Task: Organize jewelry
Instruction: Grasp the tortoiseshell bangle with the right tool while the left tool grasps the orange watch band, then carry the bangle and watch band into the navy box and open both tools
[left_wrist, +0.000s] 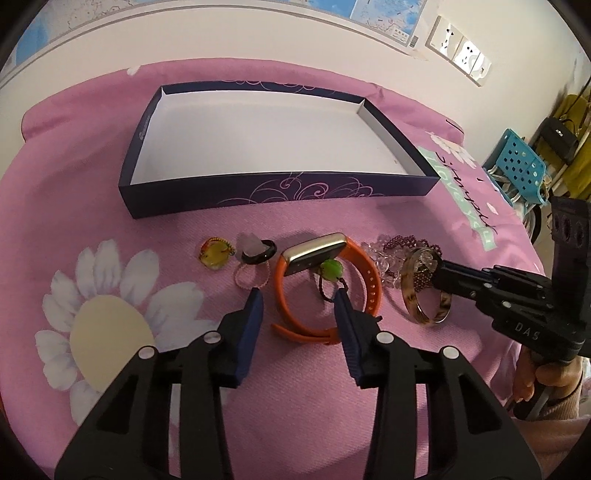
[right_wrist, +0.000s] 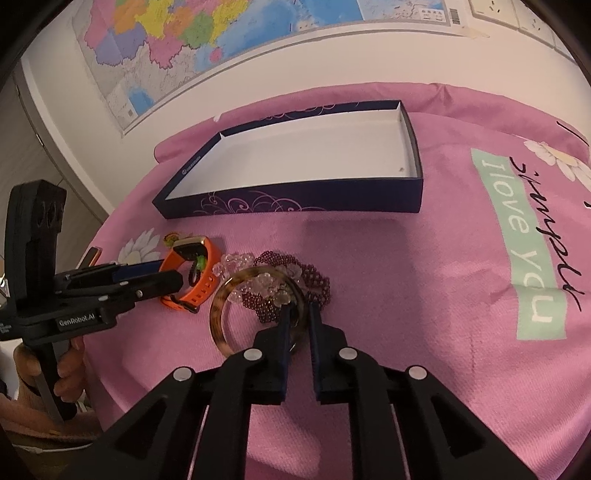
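On the pink cloth (left_wrist: 155, 218), left to right, lay an amber pendant (left_wrist: 215, 253), a black ring (left_wrist: 259, 253) and an orange watch (left_wrist: 325, 291). The left gripper (left_wrist: 300, 302) hung spread wide over the watch. The right gripper (right_wrist: 300, 308) had clamped the brown bangle (right_wrist: 218, 317), near the box (left_wrist: 258, 199).

in the right wrist view the right gripper (right_wrist: 300, 314) covers the near rim of the tortoiseshell bangle (right_wrist: 218, 314), so whether its fingers actually pinch the rim cannot be told. the left gripper (right_wrist: 173, 277) hides part of the orange watch (right_wrist: 207, 273). the garnet bead bracelet (right_wrist: 317, 284) lies partly under the bangle and the clear beads (right_wrist: 236, 262).
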